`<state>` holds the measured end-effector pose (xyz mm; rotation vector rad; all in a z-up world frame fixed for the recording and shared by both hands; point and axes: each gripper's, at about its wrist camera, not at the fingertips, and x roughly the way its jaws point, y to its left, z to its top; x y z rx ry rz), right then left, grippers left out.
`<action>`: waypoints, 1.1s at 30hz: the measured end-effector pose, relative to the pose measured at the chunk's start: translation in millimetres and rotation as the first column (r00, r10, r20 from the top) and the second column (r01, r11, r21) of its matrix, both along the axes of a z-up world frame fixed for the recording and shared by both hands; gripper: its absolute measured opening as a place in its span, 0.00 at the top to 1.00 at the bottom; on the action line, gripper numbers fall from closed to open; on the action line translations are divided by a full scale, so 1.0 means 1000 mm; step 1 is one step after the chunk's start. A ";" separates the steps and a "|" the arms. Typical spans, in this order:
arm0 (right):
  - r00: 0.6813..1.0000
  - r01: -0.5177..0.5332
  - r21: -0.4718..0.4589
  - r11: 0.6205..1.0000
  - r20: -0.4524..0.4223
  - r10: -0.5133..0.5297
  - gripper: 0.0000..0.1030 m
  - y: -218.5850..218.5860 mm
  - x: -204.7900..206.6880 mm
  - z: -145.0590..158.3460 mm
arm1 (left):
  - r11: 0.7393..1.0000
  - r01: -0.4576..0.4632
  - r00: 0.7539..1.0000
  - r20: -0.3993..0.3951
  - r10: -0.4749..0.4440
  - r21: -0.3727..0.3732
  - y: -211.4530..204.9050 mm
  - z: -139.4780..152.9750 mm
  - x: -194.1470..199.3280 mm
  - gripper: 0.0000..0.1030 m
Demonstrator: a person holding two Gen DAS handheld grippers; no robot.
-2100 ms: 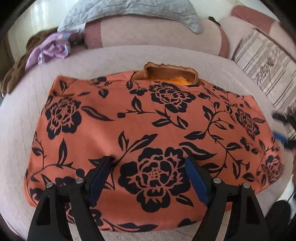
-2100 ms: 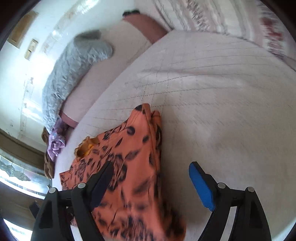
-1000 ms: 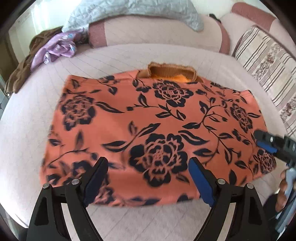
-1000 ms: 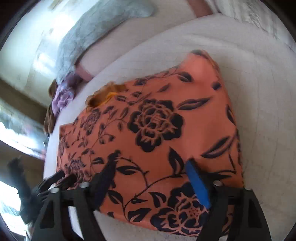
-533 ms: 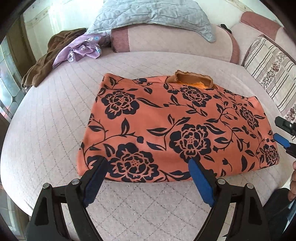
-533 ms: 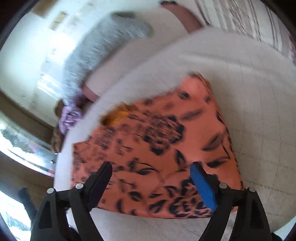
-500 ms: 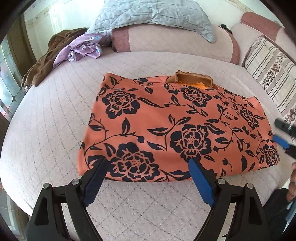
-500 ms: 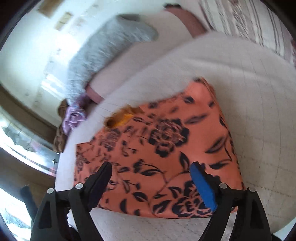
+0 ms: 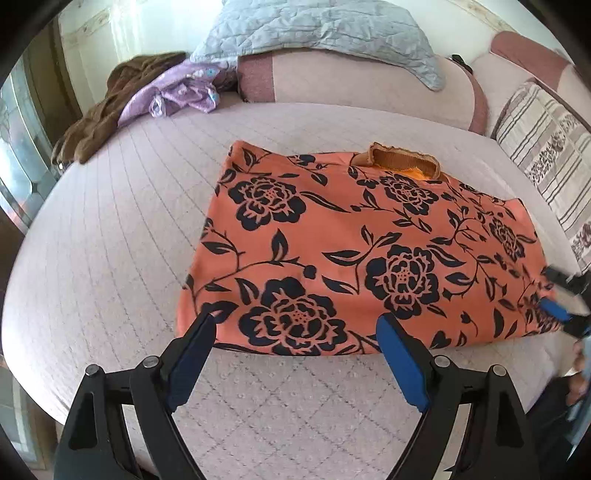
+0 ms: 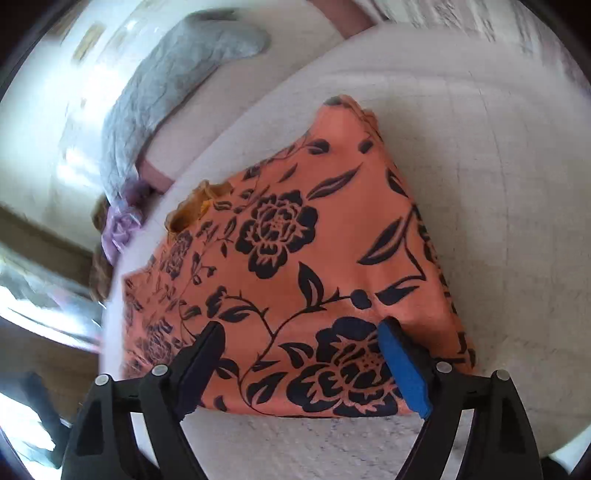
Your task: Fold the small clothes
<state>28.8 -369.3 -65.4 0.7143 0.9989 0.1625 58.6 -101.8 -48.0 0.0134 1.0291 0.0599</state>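
An orange garment with black flowers (image 9: 362, 254) lies folded flat on the quilted pink bed (image 9: 110, 240), its brown collar (image 9: 399, 160) at the far edge. My left gripper (image 9: 295, 336) is open and empty, just short of the garment's near edge. My right gripper (image 10: 301, 343) is open and empty over the garment (image 10: 295, 266) near its front right corner. The right gripper's blue-padded tips also show at the far right of the left wrist view (image 9: 565, 299), at the garment's right end.
A grey quilted blanket (image 9: 314, 29) lies over pink bolsters at the back. A purple garment (image 9: 177, 92) and a brown one (image 9: 99, 110) are heaped at the back left. A striped cushion (image 9: 546, 155) stands at the right. The bed's rounded front edge is close below my left gripper.
My left gripper has drawn back and to the left, off the garment to its near edge. My right gripper has come in lower over the garment's right end. The garment has not moved.
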 end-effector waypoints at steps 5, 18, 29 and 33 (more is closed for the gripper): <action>0.997 0.023 0.050 0.998 0.073 -0.027 0.15 0.004 -0.022 0.039 | 0.999 -0.026 1.000 -0.003 0.026 -0.019 0.007 -0.003 0.003 0.14; 0.989 0.147 0.200 0.969 -0.059 -0.138 0.15 0.002 -0.045 -0.019 | 1.000 0.000 1.000 -0.029 0.000 -0.009 -0.013 -0.013 0.010 0.14; 0.972 0.235 0.272 0.933 -0.053 -0.229 0.15 -0.024 -0.031 -0.028 | 1.000 0.022 0.999 -0.042 -0.021 0.020 -0.030 -0.018 0.019 0.14; 0.976 0.216 0.226 0.950 -0.037 -0.213 0.15 -0.021 -0.024 -0.021 | 0.999 0.030 0.998 -0.048 -0.029 0.024 -0.033 -0.022 0.022 0.14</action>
